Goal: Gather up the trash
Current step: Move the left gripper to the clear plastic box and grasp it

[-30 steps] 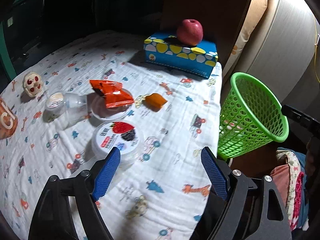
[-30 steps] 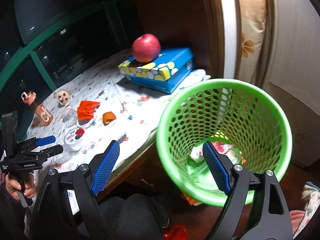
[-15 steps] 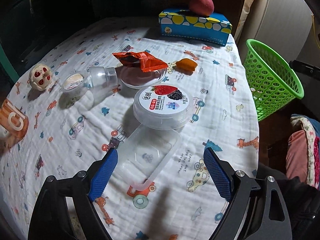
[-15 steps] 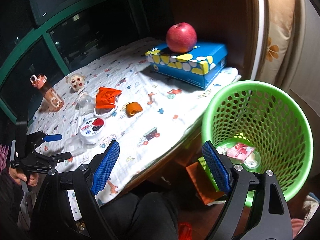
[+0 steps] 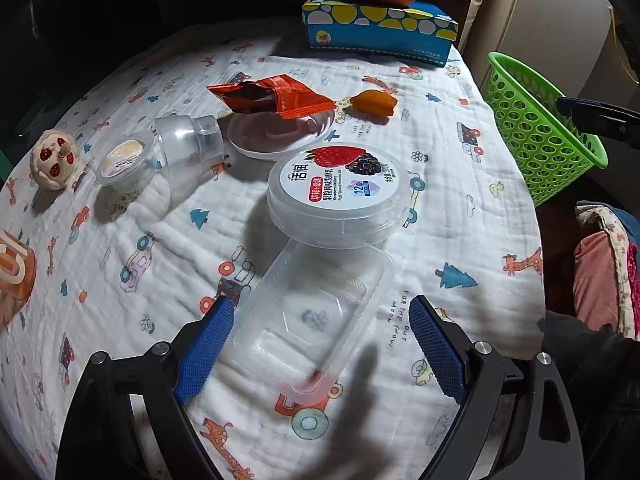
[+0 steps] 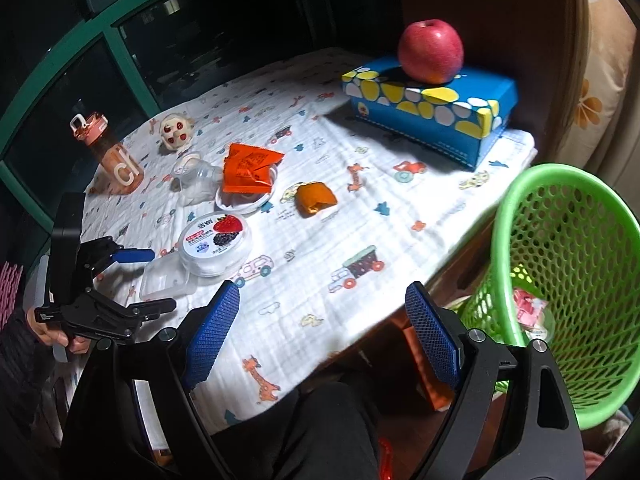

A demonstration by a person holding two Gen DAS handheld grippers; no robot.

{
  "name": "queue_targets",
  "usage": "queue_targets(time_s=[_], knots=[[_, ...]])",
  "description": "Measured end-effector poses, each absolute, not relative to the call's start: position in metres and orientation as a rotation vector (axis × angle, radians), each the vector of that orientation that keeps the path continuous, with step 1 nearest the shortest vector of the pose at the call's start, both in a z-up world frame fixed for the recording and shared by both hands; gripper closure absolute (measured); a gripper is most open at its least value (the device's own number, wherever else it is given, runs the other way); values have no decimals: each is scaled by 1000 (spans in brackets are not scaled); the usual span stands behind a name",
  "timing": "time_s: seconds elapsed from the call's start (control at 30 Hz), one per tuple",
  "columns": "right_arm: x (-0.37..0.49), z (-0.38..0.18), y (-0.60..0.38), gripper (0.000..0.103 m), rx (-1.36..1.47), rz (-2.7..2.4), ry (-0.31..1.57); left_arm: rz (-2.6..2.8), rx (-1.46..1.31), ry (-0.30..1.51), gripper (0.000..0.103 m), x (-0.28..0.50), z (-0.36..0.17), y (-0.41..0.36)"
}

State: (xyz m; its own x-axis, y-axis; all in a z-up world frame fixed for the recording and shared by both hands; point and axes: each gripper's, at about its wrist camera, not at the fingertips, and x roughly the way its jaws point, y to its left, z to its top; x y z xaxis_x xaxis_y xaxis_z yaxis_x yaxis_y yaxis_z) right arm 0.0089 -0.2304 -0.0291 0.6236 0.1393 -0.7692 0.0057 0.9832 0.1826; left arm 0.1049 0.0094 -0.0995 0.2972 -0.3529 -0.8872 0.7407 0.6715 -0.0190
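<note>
The left tool [image 5: 320, 354] has advanced from the desk edge beside the green basket [image 5: 536, 132] and now straddles the clear plastic tray [image 5: 316, 316], jaws wide, gripping nothing. Judgement: the tray is the next trash item. The tray's far end touches the yogurt tub [image 5: 340, 192], which is lidded, contents unseen. The right tool [image 6: 320, 338] has swung toward the desk [image 6: 320, 208], fully open and empty. The basket [image 6: 568, 280] holds a few wrappers.
</note>
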Motion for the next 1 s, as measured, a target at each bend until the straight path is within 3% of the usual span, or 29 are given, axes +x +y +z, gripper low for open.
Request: queue_targets(time_s=[0.6,0.8,1.0], knots=[[27,-39,-204,19,136,124,930,-780,418,1073,16,119,-111,12],[30,-40,-202,19,134,129,935,-770,403,1068,34,116,-111,15],[40,-47,-190,19,138,164,945,-736,378,1069,41,108,-107,25]])
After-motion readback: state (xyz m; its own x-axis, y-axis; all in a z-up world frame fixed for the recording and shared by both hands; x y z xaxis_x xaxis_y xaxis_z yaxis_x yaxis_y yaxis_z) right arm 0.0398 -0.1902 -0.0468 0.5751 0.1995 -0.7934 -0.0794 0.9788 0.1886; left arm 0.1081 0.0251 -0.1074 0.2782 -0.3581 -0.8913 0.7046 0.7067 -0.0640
